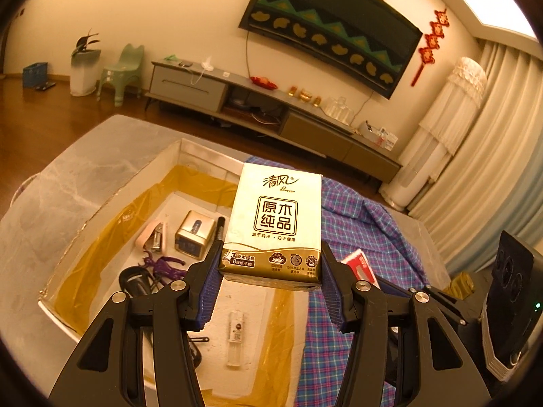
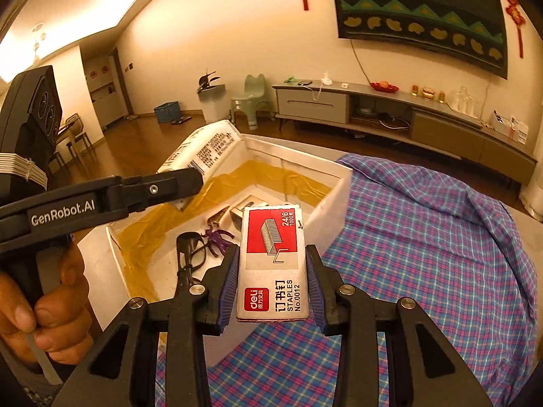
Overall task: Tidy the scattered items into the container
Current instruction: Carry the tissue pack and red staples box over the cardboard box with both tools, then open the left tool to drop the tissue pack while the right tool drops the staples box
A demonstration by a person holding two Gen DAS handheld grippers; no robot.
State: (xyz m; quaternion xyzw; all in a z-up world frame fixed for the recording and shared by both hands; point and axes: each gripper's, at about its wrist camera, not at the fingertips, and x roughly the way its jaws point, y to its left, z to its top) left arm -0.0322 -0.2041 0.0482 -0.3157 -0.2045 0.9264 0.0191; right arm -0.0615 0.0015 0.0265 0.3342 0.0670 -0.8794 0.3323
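Note:
My left gripper (image 1: 271, 264) is shut on a gold tissue pack (image 1: 273, 224) and holds it above the white box (image 1: 101, 210), near its right wall. In the right wrist view the same left gripper (image 2: 190, 179) and tissue pack (image 2: 203, 149) hang over the box (image 2: 336, 200). My right gripper (image 2: 271, 271) is shut on a red and white staples box (image 2: 271, 261), held at the box's near right corner; it also shows in the left wrist view (image 1: 359, 264). Inside the box lie a stapler (image 1: 154, 234), a small metal tin (image 1: 195, 234), a purple toy (image 1: 164, 266), glasses (image 2: 190, 254) and a clear tube (image 1: 236, 339).
A blue plaid cloth (image 2: 424, 237) covers the table to the right of the box. Grey marble tabletop (image 1: 68, 176) shows to the left. A TV cabinet (image 2: 373, 108) and green stool (image 2: 251, 98) stand by the far wall.

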